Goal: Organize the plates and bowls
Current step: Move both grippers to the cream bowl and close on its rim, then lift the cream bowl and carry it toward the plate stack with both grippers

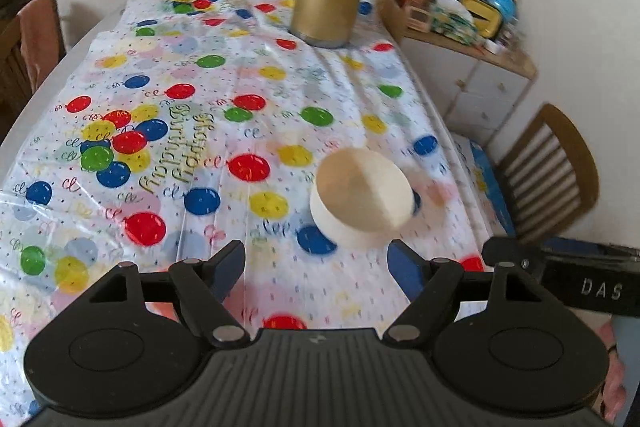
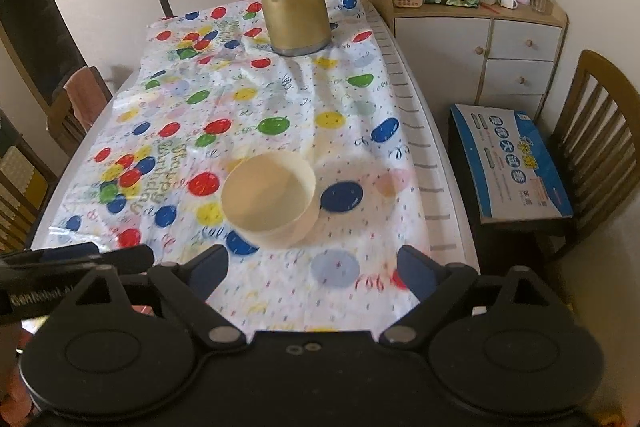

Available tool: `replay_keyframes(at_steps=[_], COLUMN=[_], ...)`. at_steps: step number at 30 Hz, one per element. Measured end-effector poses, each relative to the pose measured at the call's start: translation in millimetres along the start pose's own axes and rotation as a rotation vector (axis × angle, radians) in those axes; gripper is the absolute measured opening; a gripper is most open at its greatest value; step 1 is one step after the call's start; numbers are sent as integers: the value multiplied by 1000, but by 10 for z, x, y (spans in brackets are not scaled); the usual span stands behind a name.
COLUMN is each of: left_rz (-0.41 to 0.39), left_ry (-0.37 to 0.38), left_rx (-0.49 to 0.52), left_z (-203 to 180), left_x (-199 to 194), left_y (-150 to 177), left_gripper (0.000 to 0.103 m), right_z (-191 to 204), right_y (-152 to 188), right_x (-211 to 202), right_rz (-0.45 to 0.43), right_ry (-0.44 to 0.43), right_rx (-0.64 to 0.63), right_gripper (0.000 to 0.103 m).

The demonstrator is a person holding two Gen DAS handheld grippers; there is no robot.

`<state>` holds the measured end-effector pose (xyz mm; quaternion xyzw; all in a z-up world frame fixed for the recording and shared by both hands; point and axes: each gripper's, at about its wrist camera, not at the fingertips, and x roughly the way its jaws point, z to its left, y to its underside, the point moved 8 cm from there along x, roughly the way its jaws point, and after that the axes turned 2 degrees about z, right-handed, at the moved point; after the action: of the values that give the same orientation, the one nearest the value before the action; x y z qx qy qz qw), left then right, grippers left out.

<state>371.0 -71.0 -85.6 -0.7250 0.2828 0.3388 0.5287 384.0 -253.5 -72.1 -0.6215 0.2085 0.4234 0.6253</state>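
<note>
Both the left gripper (image 1: 316,263) and the right gripper (image 2: 314,265) have their fingers spread wide with nothing between them, above a surface (image 2: 404,67) covered by a balloon-print cloth (image 2: 280,99) whose gold script reads "Happy Birthday", seen upside down. A cream bowl (image 2: 270,201) stands upright on the cloth, just ahead of both grippers and apart from them, well short of the gold jug (image 2: 294,7) at the far end. The right gripper's body in the left view bears "DAS"; a blue box (image 2: 510,165) beside the surface carries print too small to read.
</note>
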Motion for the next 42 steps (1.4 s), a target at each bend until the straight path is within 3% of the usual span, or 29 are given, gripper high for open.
replay_keyframes(at_steps=[12,18,26,28,33,38,42], left_rz=[14,42,61,69,85,111,115], left_ry=[-59,-72,-103,-106,-103,-107,-105], left_rx=[-76,-87,-76,-85,-87,-149,-154], left_z=[84,85,43,45,1,32,28], left_x=[700,1020,1296,1343,1413,1458,1477], left_y=[-373,-395,-356,-358,-359,-329,-307], left_gripper=[78,78,77,67,55,30,18], right_z=[-202,-209,-246,-248,-178,-157,-128], right_y=[-340,-331,-351,-368,-412,-406,-408], right_x=[795,1141,1353,1396,1452,1498,1502], right_rz=[67,123,132,147,154,171,169], right_ry=[22,-17,-17,-16,-11,-6,-9], right_rx=[19,47,78,82,50,52,50], right_gripper=[87,76,59,54,44,26,18])
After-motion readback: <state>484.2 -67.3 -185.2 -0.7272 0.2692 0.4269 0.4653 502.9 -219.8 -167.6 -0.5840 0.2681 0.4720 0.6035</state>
